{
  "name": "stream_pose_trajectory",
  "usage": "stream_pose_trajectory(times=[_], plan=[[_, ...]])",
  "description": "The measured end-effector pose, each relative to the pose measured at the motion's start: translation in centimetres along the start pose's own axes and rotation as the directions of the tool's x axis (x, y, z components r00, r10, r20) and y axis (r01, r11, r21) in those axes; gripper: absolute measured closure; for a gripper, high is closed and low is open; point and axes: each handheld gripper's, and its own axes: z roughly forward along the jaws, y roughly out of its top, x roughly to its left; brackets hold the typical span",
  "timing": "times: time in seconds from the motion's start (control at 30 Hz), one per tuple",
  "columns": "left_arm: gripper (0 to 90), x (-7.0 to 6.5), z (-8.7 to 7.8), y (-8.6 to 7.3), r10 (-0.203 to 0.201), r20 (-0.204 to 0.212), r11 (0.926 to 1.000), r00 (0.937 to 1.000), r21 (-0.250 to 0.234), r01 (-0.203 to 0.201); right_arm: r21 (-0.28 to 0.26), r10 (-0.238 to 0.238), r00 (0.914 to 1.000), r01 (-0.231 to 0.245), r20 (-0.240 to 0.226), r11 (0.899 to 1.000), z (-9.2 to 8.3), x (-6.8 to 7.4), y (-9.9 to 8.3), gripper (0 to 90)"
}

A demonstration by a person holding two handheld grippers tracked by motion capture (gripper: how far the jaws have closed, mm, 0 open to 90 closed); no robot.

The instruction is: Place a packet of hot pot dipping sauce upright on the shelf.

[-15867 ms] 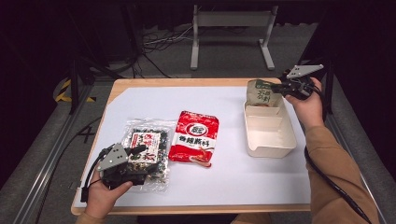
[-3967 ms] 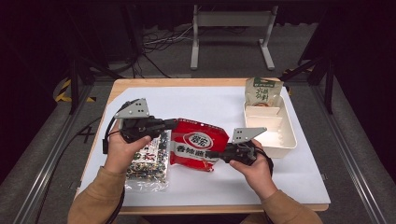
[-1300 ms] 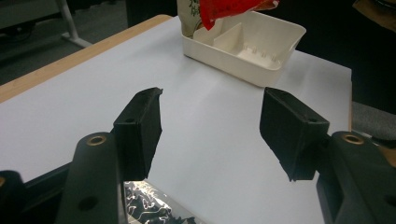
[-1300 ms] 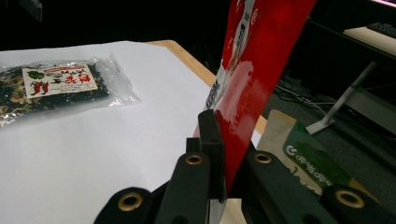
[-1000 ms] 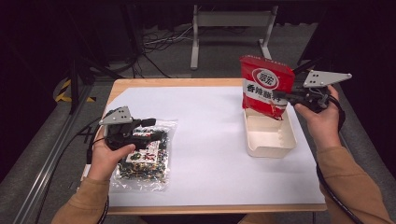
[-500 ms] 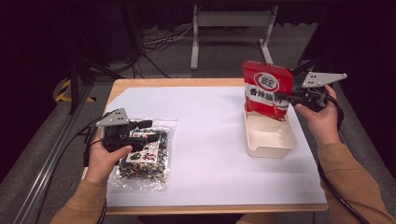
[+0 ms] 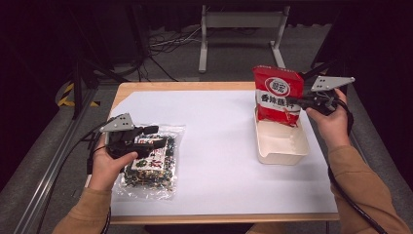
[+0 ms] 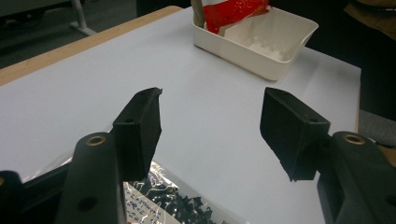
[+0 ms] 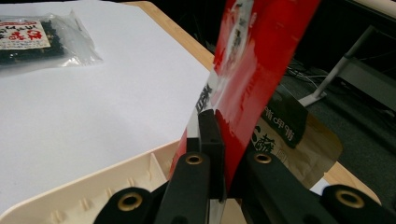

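- Red snack packet [image 7: 276,95], white label with dark print, hangs upright at the table's two o'clock, its lower edge dipping into the cream tray [image 7: 282,151].

One red packet [image 7: 277,95], one clear bag [image 7: 148,163], one white tray [image 7: 281,145], possibly one brown packet [image 9: 292,135] behind.

High view: fixed, above the person's edge, facing forward and down; whole table [image 7: 219,195] in frame. Left gripper view: low, close, looking across to the white tray [image 8: 261,51] at upper right. Right gripper view: tight on the red packet [image 9: 252,70]. All three share the tray.
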Motion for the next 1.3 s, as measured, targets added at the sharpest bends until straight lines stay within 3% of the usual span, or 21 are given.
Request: stream_pose_trajectory(times=[0.37, 0.7, 0.87, 1.03, 1.17, 1.3], plan=[[39.1, 0.0, 0.0, 0.0, 0.001, 0.0, 1.0, 1.0, 0.001, -0.001, 0.009, -0.034, 0.9994, 0.034, 0.003, 0.999, 1.7, 0.0, -0.2, 89.4], [39.1, 0.0, 0.1, 0.0, -0.004, 0.002, 1.0, 1.0, 0.002, 0.004, -0.02, -0.016, 0.9999, 0.016, -0.004, 1.0, 1.7, 0.8, -1.0, 86.5], [38.8, 0.0, 0.2, 0.0, -0.003, 0.003, 1.0, 1.0, 0.005, 0.003, 0.016, -0.021, 0.9998, 0.021, 0.001, 1.0, 1.6, 1.1, -1.3, 84.0], [38.7, 0.0, 0.2, 0.0, -0.009, 0.007, 0.9999, 0.9999, 0.008, 0.009, 0.057, 0.013, 0.9997, -0.014, 0.019, 0.998, 1.6, 1.1, -2.2, 81.8], [38.7, 0.0, 0.2, 0.0, -0.011, 0.009, 0.9999, 0.9999, 0.005, 0.01, 0.127, 0.018, 0.9994, -0.022, 0.028, 0.992, 1.7, 1.1, -2.9, 80.4], [38.6, 0.1, 0.2, 0.0, -0.01, 0.009, 0.9999, 0.9999, 0.006, 0.01, 0.154, 0.023, 0.9995, -0.026, 0.02, 0.988, 1.8, 1.3, -3.3, 80.7]])
